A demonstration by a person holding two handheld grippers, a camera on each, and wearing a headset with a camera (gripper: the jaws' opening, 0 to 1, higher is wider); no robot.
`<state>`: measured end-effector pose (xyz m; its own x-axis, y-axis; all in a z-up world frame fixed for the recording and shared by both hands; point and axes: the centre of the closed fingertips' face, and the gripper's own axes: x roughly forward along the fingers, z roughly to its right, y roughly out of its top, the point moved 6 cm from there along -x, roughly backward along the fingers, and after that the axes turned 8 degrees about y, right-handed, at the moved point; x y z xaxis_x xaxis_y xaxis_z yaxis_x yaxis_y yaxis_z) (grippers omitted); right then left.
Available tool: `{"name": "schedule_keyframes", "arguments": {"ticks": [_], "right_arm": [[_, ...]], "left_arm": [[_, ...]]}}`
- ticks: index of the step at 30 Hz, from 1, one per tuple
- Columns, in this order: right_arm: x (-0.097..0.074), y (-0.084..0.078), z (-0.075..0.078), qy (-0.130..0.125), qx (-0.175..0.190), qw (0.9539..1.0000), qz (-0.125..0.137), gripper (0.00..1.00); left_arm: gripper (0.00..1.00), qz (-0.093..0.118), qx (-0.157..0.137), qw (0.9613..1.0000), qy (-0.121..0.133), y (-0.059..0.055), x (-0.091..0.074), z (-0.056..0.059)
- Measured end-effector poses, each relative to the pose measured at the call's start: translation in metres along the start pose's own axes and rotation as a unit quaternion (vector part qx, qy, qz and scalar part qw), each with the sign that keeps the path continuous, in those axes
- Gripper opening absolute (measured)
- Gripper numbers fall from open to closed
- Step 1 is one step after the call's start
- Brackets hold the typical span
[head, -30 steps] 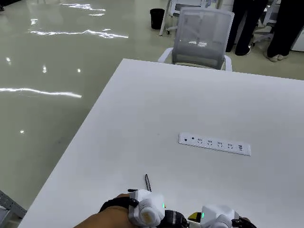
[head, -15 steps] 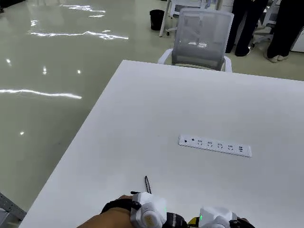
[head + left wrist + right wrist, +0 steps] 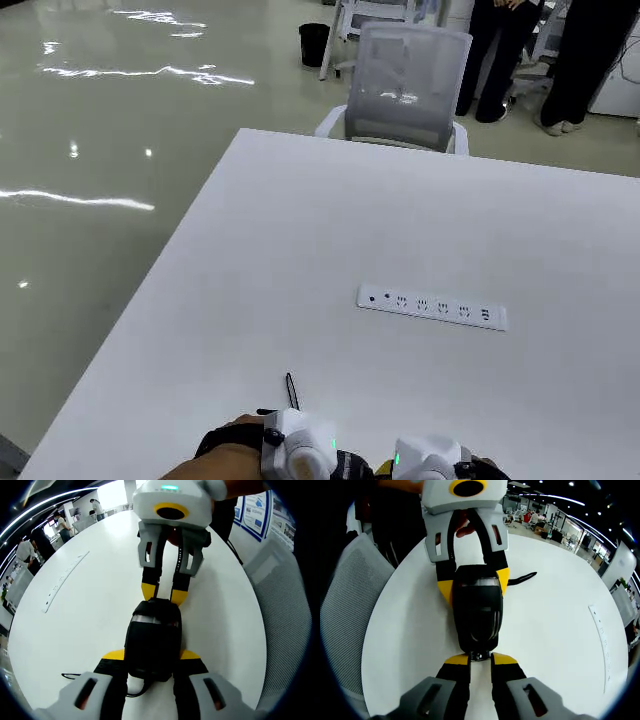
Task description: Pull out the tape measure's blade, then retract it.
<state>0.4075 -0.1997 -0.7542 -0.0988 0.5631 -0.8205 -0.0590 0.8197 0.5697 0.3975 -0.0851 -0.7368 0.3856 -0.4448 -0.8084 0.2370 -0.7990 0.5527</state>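
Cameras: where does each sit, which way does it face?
Head view: on the headset, looking forward and down across the table to the power strip and chair; own hand at the bottom edge.
Left gripper view: on the left claw, facing the right claw; own jaws clamp the tape measure.
Right gripper view: on the right claw, facing the left claw; own jaws pinch the tape measure's end.
Shared: both gripper views see the tape measure from opposite ends; all three see the power strip.

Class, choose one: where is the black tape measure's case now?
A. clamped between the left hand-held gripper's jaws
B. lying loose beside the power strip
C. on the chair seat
A: the left hand-held gripper has its yellow-tipped jaws on both sides of the tape measure.
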Motion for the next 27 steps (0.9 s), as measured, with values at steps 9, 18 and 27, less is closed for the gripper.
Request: {"name": "schedule_keyframes", "arguments": {"ticks": [9,18,27], "right_arm": [[0.0026,-0.0010,-0.0017,-0.002,-0.031,0.9994,-0.012,0.13],[0.0031,0.0007,0.0001,0.005,-0.019,0.9996,-0.022,0.13],[0.0085,0.0046,-0.0004,0.002,-0.070,0.9971,-0.027,0.15]], "left_arm": [[0.34,-0.006,0.024,0.9997,0.004,0.0009,0.0020,0.0022],[0.31,0.011,0.020,0.9997,-0.003,-0.0009,0.0006,0.0011],[0.30,0.002,0.018,0.9998,-0.003,-0.0006,0.0017,0.0004]]}}
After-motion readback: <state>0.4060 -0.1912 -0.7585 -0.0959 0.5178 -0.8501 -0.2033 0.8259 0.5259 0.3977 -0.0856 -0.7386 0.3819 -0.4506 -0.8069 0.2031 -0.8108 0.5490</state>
